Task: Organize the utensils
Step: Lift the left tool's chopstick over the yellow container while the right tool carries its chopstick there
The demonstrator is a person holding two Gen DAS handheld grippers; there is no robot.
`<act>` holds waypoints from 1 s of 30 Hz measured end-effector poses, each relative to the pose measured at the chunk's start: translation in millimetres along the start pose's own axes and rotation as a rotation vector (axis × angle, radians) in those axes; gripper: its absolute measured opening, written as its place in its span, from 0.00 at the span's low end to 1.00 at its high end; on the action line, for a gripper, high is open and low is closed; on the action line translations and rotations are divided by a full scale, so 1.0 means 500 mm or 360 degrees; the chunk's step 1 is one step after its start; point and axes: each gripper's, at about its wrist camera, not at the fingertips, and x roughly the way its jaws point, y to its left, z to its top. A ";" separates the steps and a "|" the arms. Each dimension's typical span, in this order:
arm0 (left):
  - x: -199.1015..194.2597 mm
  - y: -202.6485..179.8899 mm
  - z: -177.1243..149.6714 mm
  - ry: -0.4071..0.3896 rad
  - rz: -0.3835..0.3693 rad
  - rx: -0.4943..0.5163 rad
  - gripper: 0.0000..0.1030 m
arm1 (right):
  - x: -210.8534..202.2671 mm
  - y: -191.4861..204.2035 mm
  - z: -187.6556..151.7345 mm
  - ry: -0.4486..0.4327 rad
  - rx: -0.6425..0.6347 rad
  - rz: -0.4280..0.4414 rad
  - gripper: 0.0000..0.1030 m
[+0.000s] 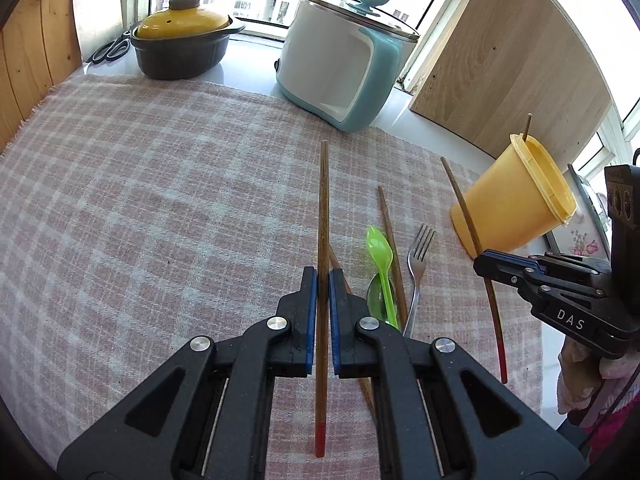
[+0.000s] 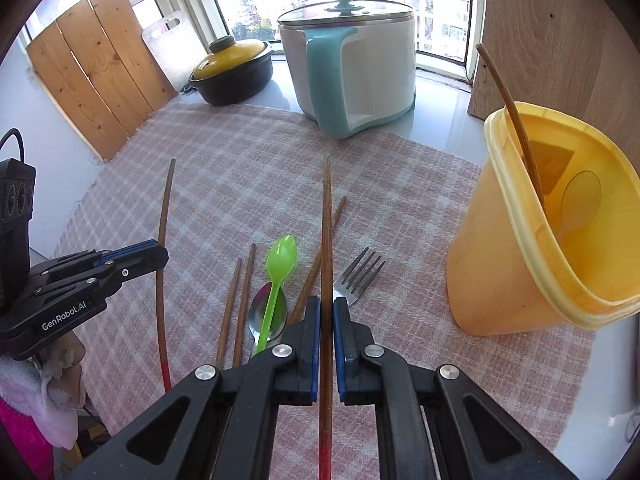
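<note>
Each gripper clamps one wooden chopstick with a red end: the left gripper holds its chopstick between the blue pads, and the right gripper holds the other chopstick in the same way. Both sticks are clear of the checked cloth. The yellow plastic cup stands at the right on this cloth and already contains one chopstick and a spoon. To do this step well, I think each stick should go over the cup's rim with the thin end down, one after the other, so the cup does not tip. On the cloth remain several chopsticks, a green plastic spoon lying over a metal spoon, and a fork. Behind, near the window, stand a white and blue electric pot and a dark casserole with a yellow lid.
</note>
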 end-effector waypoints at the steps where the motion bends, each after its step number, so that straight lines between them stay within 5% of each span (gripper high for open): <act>1: -0.008 -0.008 0.003 -0.0015 -0.0006 0.0000 0.04 | -0.009 0.000 0.000 -0.0011 -0.0010 0.0008 0.04; 14: -0.097 -0.079 0.027 -0.0194 0.0001 0.0029 0.04 | -0.138 -0.016 0.010 -0.0208 -0.0106 0.0113 0.04; 30: -0.152 -0.213 0.096 -0.0339 -0.0103 0.0147 0.04 | -0.247 -0.121 0.057 -0.0410 -0.0121 0.0085 0.04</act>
